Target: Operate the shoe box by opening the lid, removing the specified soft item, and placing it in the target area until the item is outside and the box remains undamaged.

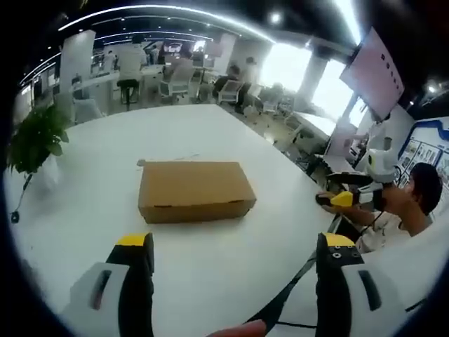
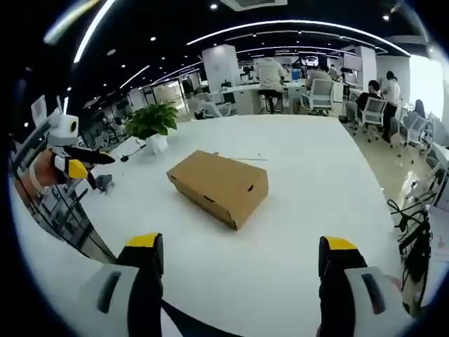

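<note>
Both of your claws, left claw point(image 1: 234, 246) and right claw point(image 2: 238, 249), gape wide and empty. Ahead of each, well apart, the closed brown cardboard shoe box point(image 1: 193, 189) lies on the white tabletop point(image 1: 105, 161). Probably light, easily dented: lift the lid's front edge gently.

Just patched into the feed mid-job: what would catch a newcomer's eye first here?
The closed brown box lying alone in the middle of the white table. Both grippers, left and right, are open, short of the box, and a potted plant stands at the table's far edge.
</note>
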A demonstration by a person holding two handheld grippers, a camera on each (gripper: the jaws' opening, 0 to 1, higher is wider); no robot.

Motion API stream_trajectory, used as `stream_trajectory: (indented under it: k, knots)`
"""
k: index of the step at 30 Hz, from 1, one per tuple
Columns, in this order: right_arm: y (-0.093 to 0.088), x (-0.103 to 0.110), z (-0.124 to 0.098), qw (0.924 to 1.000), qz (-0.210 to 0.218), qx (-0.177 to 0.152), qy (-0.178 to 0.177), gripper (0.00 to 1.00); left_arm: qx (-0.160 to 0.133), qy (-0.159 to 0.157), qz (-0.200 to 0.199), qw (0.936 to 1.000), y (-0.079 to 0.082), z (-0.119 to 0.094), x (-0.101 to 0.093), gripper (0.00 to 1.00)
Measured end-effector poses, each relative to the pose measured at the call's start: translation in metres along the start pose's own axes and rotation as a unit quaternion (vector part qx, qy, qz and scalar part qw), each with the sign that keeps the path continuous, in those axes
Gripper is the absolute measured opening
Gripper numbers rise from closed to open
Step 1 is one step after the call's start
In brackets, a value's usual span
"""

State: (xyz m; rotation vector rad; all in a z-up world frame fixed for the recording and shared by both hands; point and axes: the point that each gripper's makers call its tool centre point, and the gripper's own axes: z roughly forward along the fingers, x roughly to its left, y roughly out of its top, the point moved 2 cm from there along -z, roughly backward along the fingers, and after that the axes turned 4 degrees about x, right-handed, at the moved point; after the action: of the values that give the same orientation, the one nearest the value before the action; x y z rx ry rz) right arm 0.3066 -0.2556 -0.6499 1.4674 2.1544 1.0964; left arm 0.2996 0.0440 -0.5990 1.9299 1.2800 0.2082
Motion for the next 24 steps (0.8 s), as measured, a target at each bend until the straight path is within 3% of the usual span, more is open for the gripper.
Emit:
stream_trajectory:
  k: [3, 12, 17, 24]
  knots:
    - [-0.002, 0.0, -0.001, 1.0, 0.003, -0.003, -0.001, 0.93, 0.014, 0.002, 0.002, 0.9999, -0.006, 0.001, -0.001, 0.99]
    - [-0.011, 0.005, 0.001, 0.9999, 0.006, 0.012, 0.001, 0.91, 0.017, 0.003, 0.003, 0.9998, -0.013, -0.001, -0.003, 0.99]
    - [-0.01, 0.006, 0.0, 1.0, 0.006, 0.007, 0.002, 0.91, 0.014, 0.009, -0.005, 0.9998, -0.016, -0.007, 0.007, 0.99]
    - [0.001, 0.017, 0.013, 0.9996, 0.029, -0.004, 0.007, 0.91, -0.009, 0.016, -0.005, 0.9998, -0.005, -0.017, 0.031, 0.99]
